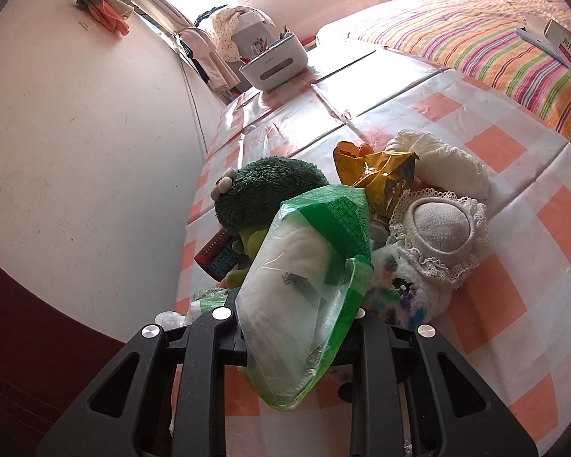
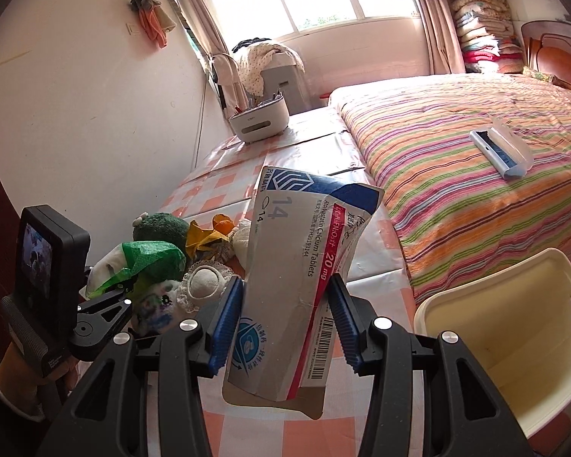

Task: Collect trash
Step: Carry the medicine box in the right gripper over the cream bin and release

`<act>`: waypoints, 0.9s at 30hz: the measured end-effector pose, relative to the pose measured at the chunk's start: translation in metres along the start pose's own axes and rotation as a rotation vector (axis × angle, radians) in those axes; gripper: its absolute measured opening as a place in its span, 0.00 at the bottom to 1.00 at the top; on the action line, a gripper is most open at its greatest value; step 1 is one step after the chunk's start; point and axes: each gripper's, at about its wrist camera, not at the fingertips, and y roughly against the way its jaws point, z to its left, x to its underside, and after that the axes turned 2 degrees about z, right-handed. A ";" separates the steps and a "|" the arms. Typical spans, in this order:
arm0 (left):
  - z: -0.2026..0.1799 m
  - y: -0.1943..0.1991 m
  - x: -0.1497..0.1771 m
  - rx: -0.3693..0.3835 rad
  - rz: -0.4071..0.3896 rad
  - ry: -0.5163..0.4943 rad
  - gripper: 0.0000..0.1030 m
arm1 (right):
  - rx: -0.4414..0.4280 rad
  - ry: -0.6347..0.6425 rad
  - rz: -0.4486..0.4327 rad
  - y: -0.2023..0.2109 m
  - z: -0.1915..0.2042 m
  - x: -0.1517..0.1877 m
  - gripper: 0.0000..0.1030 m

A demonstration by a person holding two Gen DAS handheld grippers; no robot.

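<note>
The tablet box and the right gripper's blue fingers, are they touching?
Touching. In the right wrist view both blue fingers of the right gripper press on the sides of the tablet box, which is dented and held up.

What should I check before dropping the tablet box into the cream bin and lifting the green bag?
1. Right tool grip on the tablet box: ok, blue pads press both sides; the box is creased.
2. Cream bin open and within view at lower right: ok.
3. Box over the bin: not ok, it hangs above the checked tablecloth, left of the bin.
4. Left tool shut on the green plastic bag: ok.
5. Bag free of the green plush toy and lace sock: cannot tell, they overlap.
6. Bag contents secure: cannot tell.
</note>
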 end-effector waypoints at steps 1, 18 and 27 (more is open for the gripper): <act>-0.001 0.006 -0.002 -0.005 -0.016 0.014 0.20 | 0.006 -0.008 -0.007 0.003 -0.004 0.000 0.44; -0.056 0.120 -0.055 0.277 -0.215 0.192 0.20 | 0.215 -0.190 -0.106 0.045 -0.095 0.002 0.44; -0.113 0.141 -0.067 0.423 -0.206 0.176 0.20 | 0.292 -0.286 -0.089 0.064 -0.149 0.021 0.44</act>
